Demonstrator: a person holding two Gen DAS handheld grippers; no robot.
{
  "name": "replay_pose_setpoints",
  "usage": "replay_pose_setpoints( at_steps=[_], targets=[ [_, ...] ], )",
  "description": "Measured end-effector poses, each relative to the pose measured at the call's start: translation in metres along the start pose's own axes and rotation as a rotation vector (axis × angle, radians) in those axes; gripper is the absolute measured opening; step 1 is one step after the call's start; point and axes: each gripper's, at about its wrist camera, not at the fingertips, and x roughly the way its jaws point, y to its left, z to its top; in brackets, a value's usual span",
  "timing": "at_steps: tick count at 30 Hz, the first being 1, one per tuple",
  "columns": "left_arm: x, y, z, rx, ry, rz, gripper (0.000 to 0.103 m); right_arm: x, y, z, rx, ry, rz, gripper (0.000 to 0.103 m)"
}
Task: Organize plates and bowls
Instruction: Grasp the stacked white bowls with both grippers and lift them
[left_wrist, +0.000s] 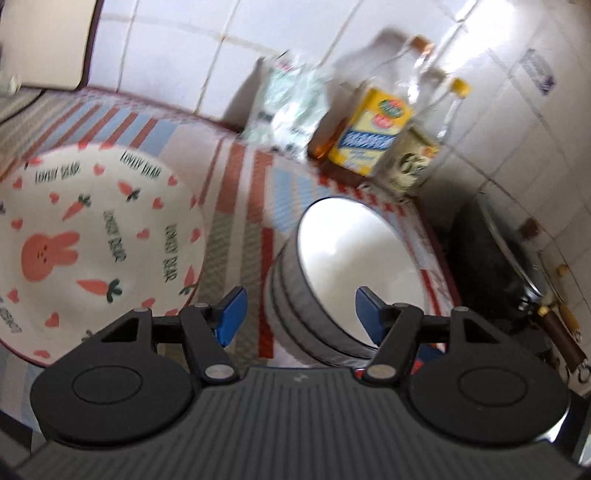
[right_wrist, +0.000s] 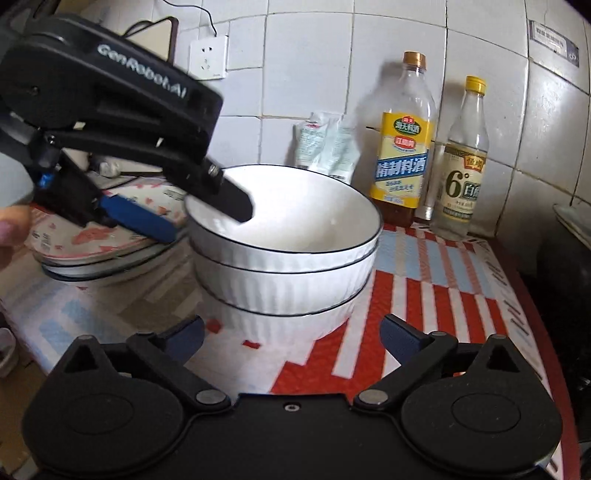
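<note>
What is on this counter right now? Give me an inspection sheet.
Surface: patterned mat with red, white and blue stripes covers the counter.
Job's things: three white bowls nested in one stack; rabbit-and-carrot plate tops a plate stack beside them.
Clutter: two bottles and a foil pouch against the wall; a dark pan at the mat's edge.
Grippers: left gripper open, one finger over the bowl rim, the other outside it; right gripper open and empty, in front of the bowls.
Cables: a black cord runs to the wall socket.
Surroundings: white tiled wall.
</note>
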Motion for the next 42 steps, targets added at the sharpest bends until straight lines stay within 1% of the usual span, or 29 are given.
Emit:
replay_pose_setpoints(
  at_steps=[1,2,4,6,8,10,12,14,16,17,19,21,26,31,33,36,42],
  targets=[
    [0.005,0.0,0.002,-0.019,0.036,0.013,0.064,0.002,-0.001,0.001,-0.005,0.005,-0.011,0.103],
    [0.007,0.0,0.004,-0.041,0.052,0.007,0.064,0.003,-0.002,0.003,-0.009,0.011,-0.008,0.103],
    [0.01,0.001,0.007,-0.076,0.065,-0.03,0.064,0.004,-0.003,0.005,-0.01,0.024,0.013,0.103],
    [0.016,-0.001,0.01,-0.089,0.088,-0.021,0.063,0.005,-0.003,0.006,-0.02,0.023,0.024,0.103],
    [0.022,-0.003,0.011,-0.079,0.083,0.004,0.062,0.007,-0.002,0.006,-0.021,0.025,0.042,0.103],
    [0.026,-0.005,0.012,-0.053,0.074,0.034,0.057,0.011,-0.003,0.006,-0.01,0.027,0.063,0.103],
    [0.03,-0.007,0.014,-0.024,0.083,0.091,0.048,0.015,-0.003,0.007,-0.005,0.028,0.071,0.103],
    [0.032,-0.004,0.015,-0.015,0.089,0.126,0.044,0.02,-0.001,0.007,-0.015,0.036,0.057,0.103],
    [0.033,0.002,0.014,-0.042,0.104,0.101,0.042,0.019,0.002,0.006,-0.018,0.026,0.052,0.103],
    [0.034,0.003,0.015,-0.049,0.113,0.087,0.039,0.018,0.002,0.007,-0.009,0.017,0.053,0.103],
    [0.036,0.003,0.016,-0.048,0.116,0.074,0.037,0.019,0.001,0.007,0.012,0.02,0.054,0.103],
    [0.038,0.002,0.017,-0.042,0.112,0.06,0.032,0.023,-0.002,0.007,0.019,0.029,0.064,0.103],
    [0.038,-0.002,0.013,-0.023,0.087,0.065,0.032,0.027,-0.003,0.008,0.043,0.033,0.07,0.103],
    [0.037,-0.013,0.006,0.061,0.053,0.087,0.032,0.026,-0.004,0.007,0.047,0.028,0.074,0.103],
    [0.036,-0.015,0.005,0.063,0.043,0.103,0.032,0.024,-0.003,0.006,0.052,0.023,0.07,0.103],
    [0.036,-0.022,0.003,0.114,0.032,0.125,0.032,0.023,-0.004,0.005,0.057,0.014,0.071,0.103],
    [0.036,-0.018,0.004,0.124,0.033,0.109,0.032,0.034,-0.004,0.007,0.054,0.027,0.069,0.103]
  ],
)
